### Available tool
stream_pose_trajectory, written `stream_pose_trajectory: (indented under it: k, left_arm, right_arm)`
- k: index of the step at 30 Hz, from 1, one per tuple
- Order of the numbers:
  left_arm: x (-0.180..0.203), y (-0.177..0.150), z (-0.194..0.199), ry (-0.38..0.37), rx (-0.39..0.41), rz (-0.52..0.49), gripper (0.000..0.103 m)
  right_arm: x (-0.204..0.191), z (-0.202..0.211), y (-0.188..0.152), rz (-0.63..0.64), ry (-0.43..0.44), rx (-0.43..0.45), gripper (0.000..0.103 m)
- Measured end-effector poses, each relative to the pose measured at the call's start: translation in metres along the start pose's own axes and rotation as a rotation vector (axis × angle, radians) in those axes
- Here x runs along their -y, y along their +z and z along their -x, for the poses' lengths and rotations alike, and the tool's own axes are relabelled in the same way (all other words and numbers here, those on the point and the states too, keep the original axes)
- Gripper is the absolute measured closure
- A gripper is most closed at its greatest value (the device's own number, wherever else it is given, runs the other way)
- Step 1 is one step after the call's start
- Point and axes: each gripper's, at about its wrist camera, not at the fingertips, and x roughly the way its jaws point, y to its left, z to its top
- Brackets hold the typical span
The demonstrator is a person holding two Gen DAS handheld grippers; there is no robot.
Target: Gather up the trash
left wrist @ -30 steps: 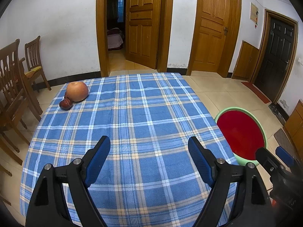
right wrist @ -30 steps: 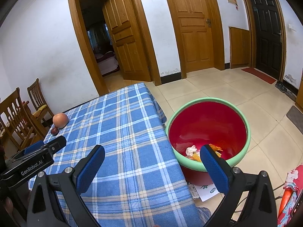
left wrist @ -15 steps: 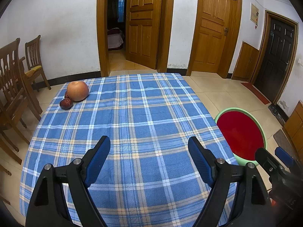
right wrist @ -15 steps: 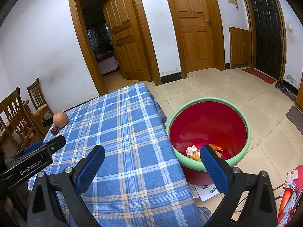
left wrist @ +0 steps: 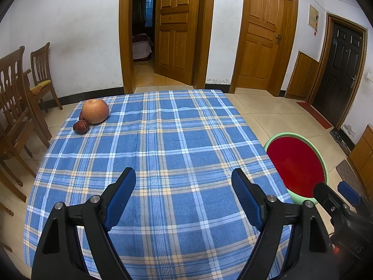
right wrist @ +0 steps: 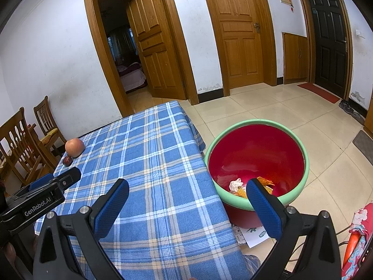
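Blue plaid cloth [left wrist: 163, 154] covers the table and fills the near ground of both views. Closest in the left wrist view, the left gripper [left wrist: 183, 182] hangs over the cloth with its blue-padded jaws wide apart and only bare cloth between them. At the lower right edge of that view part of the right gripper [left wrist: 338, 200] shows. In its own view the right gripper [right wrist: 186, 191] sits over the table's right edge, jaws likewise spread wide and holding nothing; one finger lies over the cloth, the other in front of the bin's near rim.

Just beside the table on the tiled floor [right wrist: 268, 107] stands the bin [right wrist: 300, 149], red inside with a green rim. Trash [right wrist: 240, 186] lies at its bottom: a crumpled white scrap and some orange pieces, partly hidden behind the right finger. A printed sheet [right wrist: 254, 235] lies on the floor under the bin's near side.

Farther off, at the table's far left corner, an apple [left wrist: 95, 111] rests on the cloth, with small dark red fruit [left wrist: 81, 126] touching it. Wooden chairs [left wrist: 39, 79] stand left of the table. Beyond are white walls, an open wooden door [left wrist: 174, 30], a closed one [left wrist: 263, 35] and a dark door [left wrist: 340, 65].
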Motion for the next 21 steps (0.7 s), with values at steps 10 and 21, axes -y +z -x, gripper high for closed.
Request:
stream_pose_trajectory:
  k: [10,21]
  left_arm:
    - [-0.0004,-0.0001,-0.0001,0.0,0.0,0.001,0.019]
    - [-0.0011,-0.0034,-0.0013,0.005,-0.006,0.008,0.019]
  right_arm:
    - [0.0,-0.0003,0.0001,0.0,0.0,0.0,0.001]
    - [-0.0007,-0.0015,-0.0005,0.003,0.001,-0.004,0.001]
